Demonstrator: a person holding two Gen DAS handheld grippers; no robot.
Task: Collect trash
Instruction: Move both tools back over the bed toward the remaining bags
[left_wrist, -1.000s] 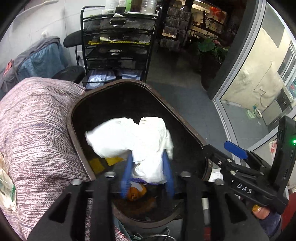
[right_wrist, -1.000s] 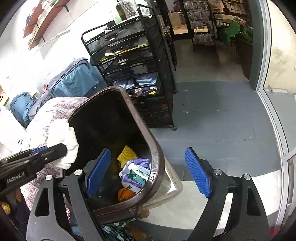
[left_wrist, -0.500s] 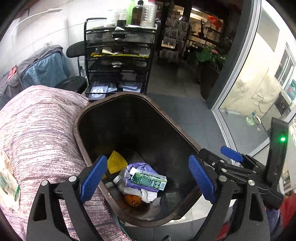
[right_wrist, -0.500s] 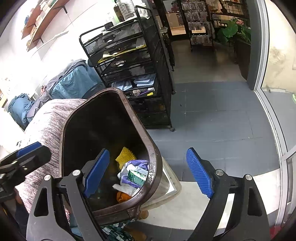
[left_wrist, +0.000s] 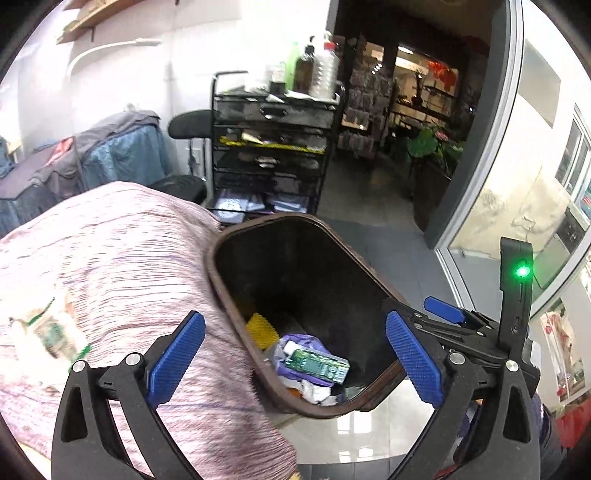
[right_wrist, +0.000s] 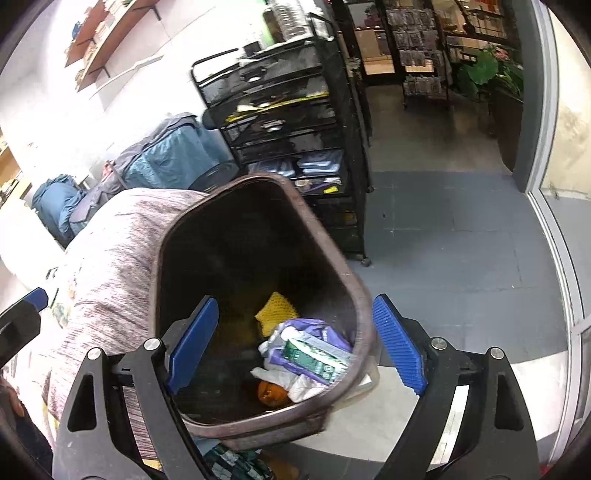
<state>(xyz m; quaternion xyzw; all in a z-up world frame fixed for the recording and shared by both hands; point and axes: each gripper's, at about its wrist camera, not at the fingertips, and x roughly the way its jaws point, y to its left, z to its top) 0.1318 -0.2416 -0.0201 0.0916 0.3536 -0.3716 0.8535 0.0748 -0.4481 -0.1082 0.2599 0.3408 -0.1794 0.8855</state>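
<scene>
A brown trash bin (left_wrist: 221, 280) stands beside a pink striped cloth (left_wrist: 110, 277). Inside lie a green carton (left_wrist: 317, 363), a purple bag (left_wrist: 306, 341), a yellow net (left_wrist: 260, 328) and white tissue (left_wrist: 312, 391). My left gripper (left_wrist: 294, 318) hovers above the bin's left rim, its jaws opening wide with nothing between them. My right gripper (right_wrist: 295, 302) stands open over the bin (right_wrist: 365, 306), above the green carton (right_wrist: 314, 356) and the white tissue (right_wrist: 284, 380), holding nothing. The right gripper's blue fingertip (left_wrist: 443, 310) shows past the bin in the left wrist view.
A black mesh cart (left_wrist: 273, 147) with bottles on top stands behind the bin. A printed wrapper (left_wrist: 48, 332) lies on the cloth at the left. Grey floor (right_wrist: 461, 240) stretches to the right toward a glass door (left_wrist: 517, 206). Blue covered furniture (right_wrist: 166, 158) sits at the back left.
My left gripper let go of a white tissue wad, which dropped into the bin. Its jaws spread wide, and it drew back and up, toward the cloth. The right gripper shifted slightly.
</scene>
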